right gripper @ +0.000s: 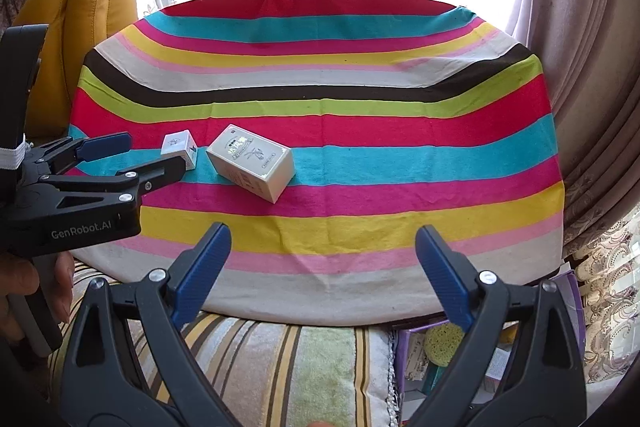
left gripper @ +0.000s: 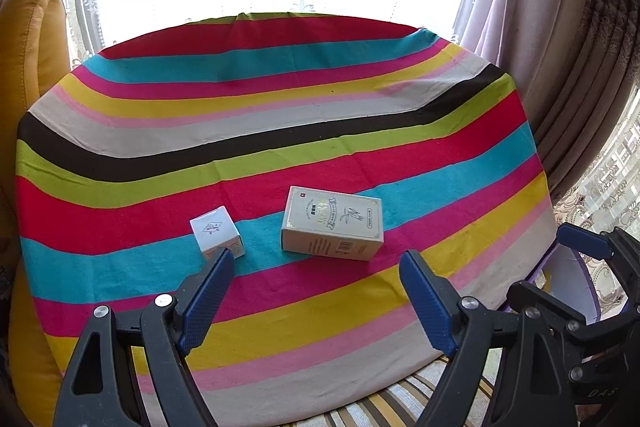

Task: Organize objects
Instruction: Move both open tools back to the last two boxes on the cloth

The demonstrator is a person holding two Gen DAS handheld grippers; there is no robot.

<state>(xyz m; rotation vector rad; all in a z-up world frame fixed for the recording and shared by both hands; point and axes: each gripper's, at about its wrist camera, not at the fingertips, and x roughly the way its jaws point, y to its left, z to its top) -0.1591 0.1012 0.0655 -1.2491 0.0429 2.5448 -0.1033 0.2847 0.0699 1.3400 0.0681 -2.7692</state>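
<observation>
Blue-padded, the left claw (left gripper: 316, 257) and right claw (right gripper: 323, 233) both tilt downward, released and empty. Two boxes lie ahead on the striped bench (left gripper: 280, 115): a small white box (left gripper: 216, 231) just beyond the left claw's left pad, and a larger beige box (left gripper: 333, 223) beside it.

Left gripper (left gripper: 316, 259) angled downward, jaws wide apart with nothing between them, right gripper (right gripper: 323, 233) likewise spread and empty, both side by side (left's black body held in a hand (right gripper: 24, 291), fingers wrapped around its handle)
</observation>
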